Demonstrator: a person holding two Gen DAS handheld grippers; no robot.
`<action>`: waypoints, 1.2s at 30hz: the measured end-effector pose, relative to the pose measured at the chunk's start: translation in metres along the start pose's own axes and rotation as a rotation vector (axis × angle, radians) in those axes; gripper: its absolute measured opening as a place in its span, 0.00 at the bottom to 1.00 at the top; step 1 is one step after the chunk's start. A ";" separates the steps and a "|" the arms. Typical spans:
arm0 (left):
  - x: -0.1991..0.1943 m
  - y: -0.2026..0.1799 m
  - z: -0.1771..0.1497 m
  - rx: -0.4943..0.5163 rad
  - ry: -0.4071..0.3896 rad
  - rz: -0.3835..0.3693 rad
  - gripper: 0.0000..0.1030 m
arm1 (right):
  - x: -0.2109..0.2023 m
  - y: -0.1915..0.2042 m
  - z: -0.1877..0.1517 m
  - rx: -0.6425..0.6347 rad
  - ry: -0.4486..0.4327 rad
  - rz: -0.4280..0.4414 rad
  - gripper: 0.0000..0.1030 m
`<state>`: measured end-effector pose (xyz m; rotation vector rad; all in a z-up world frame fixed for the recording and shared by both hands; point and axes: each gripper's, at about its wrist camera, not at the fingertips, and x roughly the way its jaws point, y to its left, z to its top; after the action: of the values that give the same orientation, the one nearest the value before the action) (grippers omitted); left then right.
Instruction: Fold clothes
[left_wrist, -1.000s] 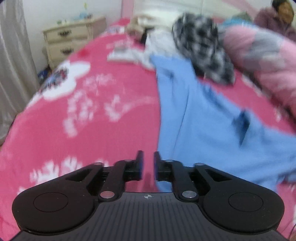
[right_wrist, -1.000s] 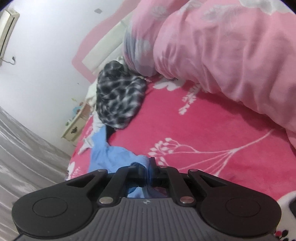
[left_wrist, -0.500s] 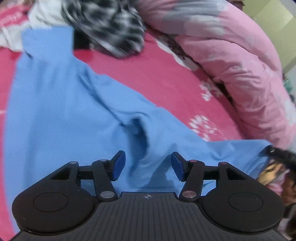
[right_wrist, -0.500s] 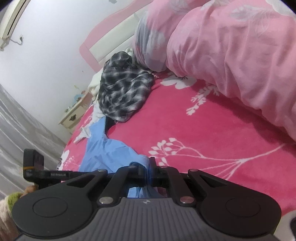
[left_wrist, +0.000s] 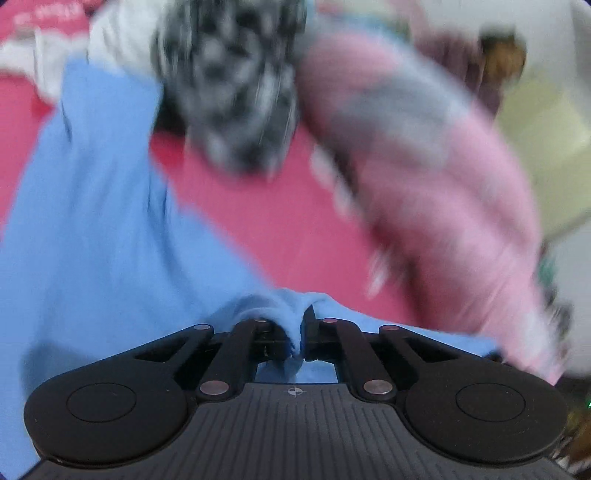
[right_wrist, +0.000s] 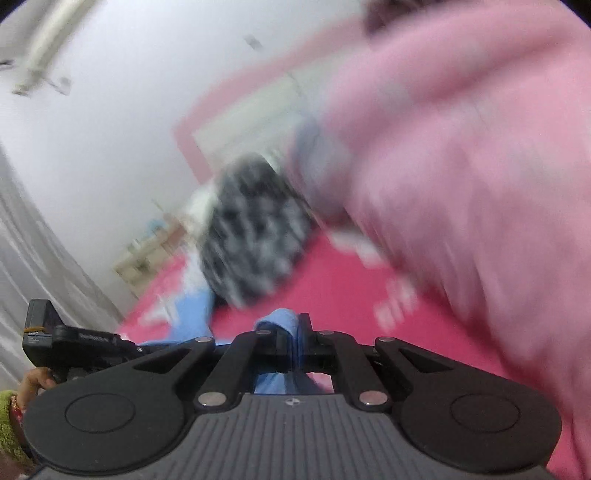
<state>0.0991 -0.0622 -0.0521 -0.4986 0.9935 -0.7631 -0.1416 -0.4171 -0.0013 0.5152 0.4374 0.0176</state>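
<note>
My left claw (left_wrist: 295, 332) pinches the blue shirt (left_wrist: 92, 240). My right claw (right_wrist: 295, 345) pinches it too. The shirt lies on the red bed (left_wrist: 277, 221), by a checked top (left_wrist: 229, 92).

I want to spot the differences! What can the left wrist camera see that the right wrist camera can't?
Only the left wrist view shows the blue garment spread wide over the bed, and the left gripper shut on a bunched bit of it.

Only the right wrist view shows the white wall, the grey curtain, the right gripper shut on blue cloth, and the other gripper's camera at the left edge.

Both show the checked garment, the pink quilt and the red bedspread, all blurred.
</note>
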 end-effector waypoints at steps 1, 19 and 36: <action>-0.021 -0.007 0.015 -0.010 -0.066 -0.034 0.02 | -0.004 0.011 0.017 -0.031 -0.041 0.039 0.04; -0.207 0.066 -0.100 -0.087 -0.107 0.228 0.02 | -0.003 0.124 -0.106 -0.522 0.631 0.531 0.04; -0.170 0.128 -0.177 -0.072 0.093 0.494 0.10 | 0.038 0.028 -0.124 -0.082 0.714 0.172 0.39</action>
<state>-0.0690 0.1435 -0.1285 -0.2621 1.1746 -0.3100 -0.1555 -0.3292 -0.1001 0.4549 1.0831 0.3933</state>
